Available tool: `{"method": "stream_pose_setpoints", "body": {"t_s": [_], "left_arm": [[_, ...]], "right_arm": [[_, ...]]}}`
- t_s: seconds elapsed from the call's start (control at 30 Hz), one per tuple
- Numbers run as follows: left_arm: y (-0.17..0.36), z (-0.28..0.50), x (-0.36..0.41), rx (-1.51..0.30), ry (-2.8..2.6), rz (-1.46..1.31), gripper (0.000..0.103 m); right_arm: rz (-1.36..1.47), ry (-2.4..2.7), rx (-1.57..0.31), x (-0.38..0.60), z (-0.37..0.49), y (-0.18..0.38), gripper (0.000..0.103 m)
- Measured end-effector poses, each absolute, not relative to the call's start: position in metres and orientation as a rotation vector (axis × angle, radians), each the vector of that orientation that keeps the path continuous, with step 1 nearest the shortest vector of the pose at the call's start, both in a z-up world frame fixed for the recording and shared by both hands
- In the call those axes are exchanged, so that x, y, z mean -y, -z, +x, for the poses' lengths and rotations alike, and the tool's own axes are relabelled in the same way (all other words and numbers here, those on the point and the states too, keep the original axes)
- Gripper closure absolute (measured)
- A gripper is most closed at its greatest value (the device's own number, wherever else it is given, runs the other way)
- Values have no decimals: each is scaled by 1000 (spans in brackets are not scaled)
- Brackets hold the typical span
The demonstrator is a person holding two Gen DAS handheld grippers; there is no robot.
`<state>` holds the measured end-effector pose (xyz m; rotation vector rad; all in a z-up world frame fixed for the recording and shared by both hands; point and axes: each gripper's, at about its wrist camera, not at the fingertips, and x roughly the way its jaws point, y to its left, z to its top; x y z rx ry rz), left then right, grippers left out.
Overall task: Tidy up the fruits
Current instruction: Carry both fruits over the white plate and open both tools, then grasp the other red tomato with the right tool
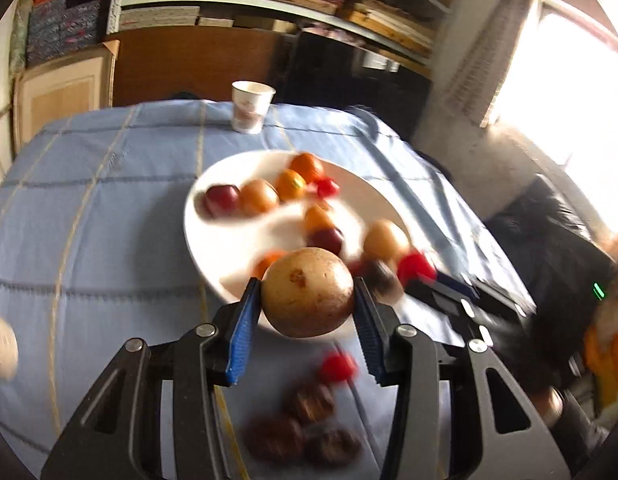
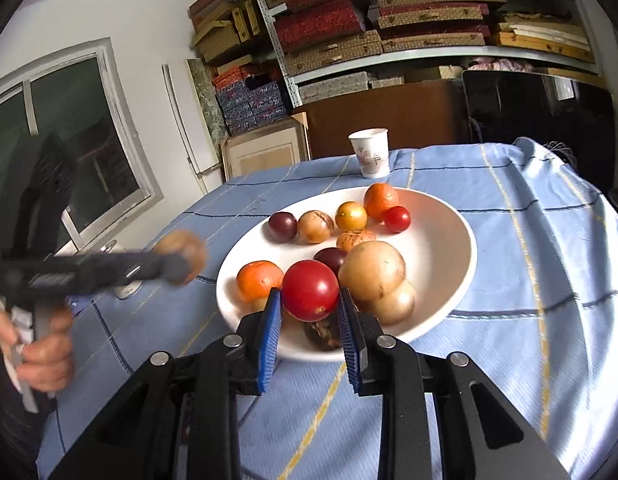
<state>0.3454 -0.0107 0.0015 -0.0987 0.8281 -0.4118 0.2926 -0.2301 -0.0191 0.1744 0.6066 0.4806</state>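
A white plate [image 2: 449, 280] on the blue cloth holds several fruits: oranges, dark plums, tan round fruits and small red ones. My left gripper [image 1: 307, 294] is shut on a tan round fruit [image 1: 307, 292], held above the plate's [image 1: 213, 248] near rim; it shows blurred in the right wrist view [image 2: 181, 256] left of the plate. My right gripper [image 2: 310, 300] is shut on a red tomato [image 2: 310, 290] over the plate's near side. It also shows in the left wrist view [image 1: 419, 270], blurred, with the red fruit [image 1: 415, 266].
A paper cup [image 2: 369, 152] stands behind the plate. On the cloth below my left gripper lie dark brown fruits [image 1: 305, 428] and a small red fruit [image 1: 337, 366]. Shelves of boxes line the back wall.
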Motion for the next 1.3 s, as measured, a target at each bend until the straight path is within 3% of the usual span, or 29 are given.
{"method": "stream_pose_setpoints", "body": {"t_s": [0.13,0.17,0.2,0.33,0.43,0.63,0.8,1.3], "left_arm": [[5,387,21,-848,343,-70,54],[6,391,21,-858,334,-77,42],[3,392,20,-862,333,-96,35],[-18,359,12,-767,320,-105,11],[-23,324,6,-695,256,-64,5],[7,280,-17,-707,140,-51,5],[38,278,-47,-825,44,-146,5],[35,273,-44,-817,-44,-105,5]], "right_arm": [[149,-483,-599,220,311,21,69],[142,-482,-590,219,312,21,55],[143,-481,-586,220,311,20,50],[197,-515,-550,230,296,8,49],[249,-550,-569,233,287,4,49],[162,-596,-604,205,267,5,46],[118,-599,-670,185,258,18,41],[116,-584,-738,180,256,26,36]]}}
